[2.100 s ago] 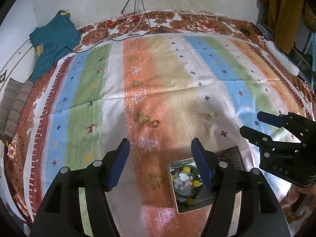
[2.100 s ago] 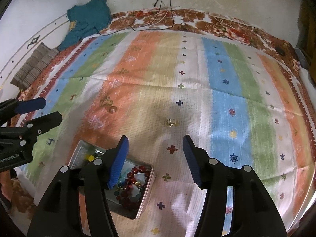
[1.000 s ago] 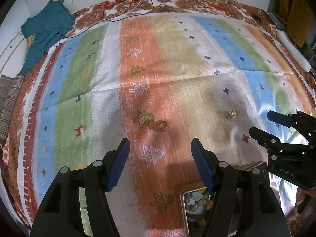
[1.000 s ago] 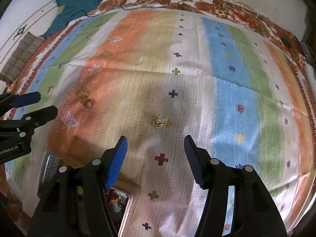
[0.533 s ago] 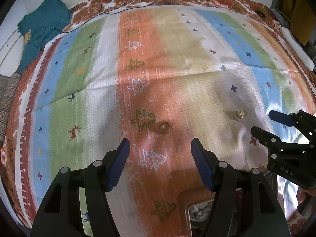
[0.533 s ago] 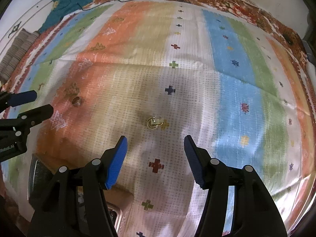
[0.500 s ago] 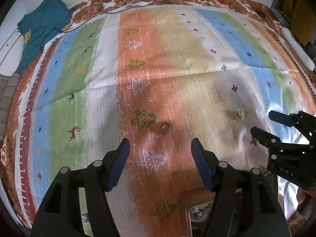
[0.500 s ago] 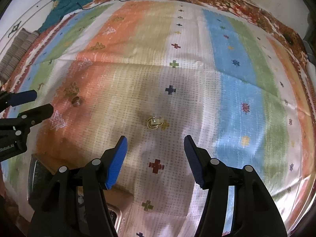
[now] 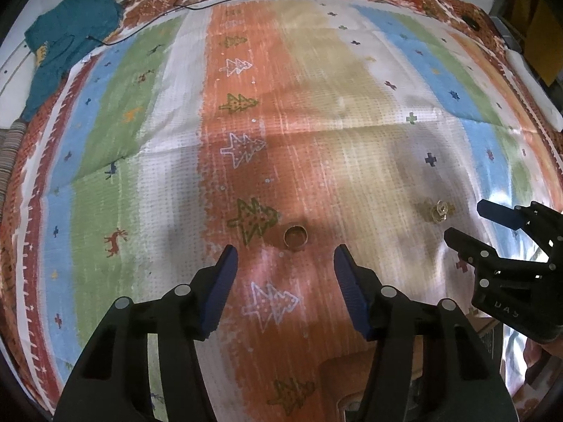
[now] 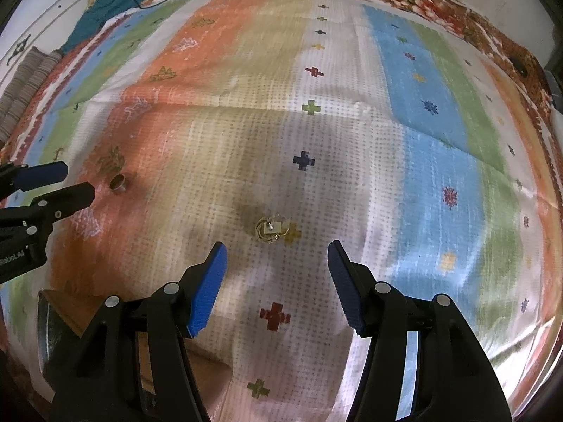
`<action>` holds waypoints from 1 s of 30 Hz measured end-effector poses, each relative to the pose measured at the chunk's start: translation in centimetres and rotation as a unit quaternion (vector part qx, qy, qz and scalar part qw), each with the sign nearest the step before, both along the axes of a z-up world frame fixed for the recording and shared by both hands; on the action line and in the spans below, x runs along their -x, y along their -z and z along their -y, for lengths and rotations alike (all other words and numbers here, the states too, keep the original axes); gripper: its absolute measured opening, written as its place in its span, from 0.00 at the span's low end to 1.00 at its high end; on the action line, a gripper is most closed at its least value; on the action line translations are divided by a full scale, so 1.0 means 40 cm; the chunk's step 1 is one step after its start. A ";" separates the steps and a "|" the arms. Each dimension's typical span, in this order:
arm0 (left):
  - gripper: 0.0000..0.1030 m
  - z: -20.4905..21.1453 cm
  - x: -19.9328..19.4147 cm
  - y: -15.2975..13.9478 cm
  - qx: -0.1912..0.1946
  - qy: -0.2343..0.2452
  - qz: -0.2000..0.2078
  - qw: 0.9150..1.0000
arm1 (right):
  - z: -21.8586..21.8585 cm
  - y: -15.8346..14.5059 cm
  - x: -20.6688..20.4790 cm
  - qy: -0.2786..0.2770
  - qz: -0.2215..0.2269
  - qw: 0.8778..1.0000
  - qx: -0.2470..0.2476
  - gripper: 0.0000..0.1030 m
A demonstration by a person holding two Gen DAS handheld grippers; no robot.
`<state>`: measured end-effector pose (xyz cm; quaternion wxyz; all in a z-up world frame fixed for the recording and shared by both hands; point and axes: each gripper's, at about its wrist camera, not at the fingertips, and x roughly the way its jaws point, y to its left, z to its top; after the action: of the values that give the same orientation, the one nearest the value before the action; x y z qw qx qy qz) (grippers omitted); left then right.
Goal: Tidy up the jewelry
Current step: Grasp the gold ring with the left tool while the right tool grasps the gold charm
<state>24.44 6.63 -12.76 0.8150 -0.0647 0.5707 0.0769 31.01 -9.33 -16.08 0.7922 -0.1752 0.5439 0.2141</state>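
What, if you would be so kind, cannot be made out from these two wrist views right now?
- Metal jewelry box: cut off at the bottom edge and behind the gripper bodies in both views; its contents are hidden.
- Small gold piece with a white tag: too small to tell whether it is earrings or a ring.
- Plain gold ring: engraving or stones too small to tell.
- Far edge of the striped cloth: blurred in the right wrist view.
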 end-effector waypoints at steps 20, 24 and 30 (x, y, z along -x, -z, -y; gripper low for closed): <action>0.33 -0.001 -0.052 0.090 -0.009 0.020 -0.041 0.999 | -0.040 0.061 -0.054 -0.001 -0.012 0.999 0.030 0.49; 0.23 0.001 -0.052 0.095 -0.013 0.024 -0.042 0.999 | -0.040 0.059 -0.059 0.000 -0.011 0.999 0.032 0.37; 0.17 0.010 -0.047 0.094 -0.020 0.030 -0.042 0.998 | -0.035 0.058 -0.062 -0.006 -0.012 0.999 0.030 0.16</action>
<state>26.34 6.23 -16.53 0.7934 -0.0276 0.6044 0.0663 33.47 -7.92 -18.41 0.7789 -0.1999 0.5583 0.2041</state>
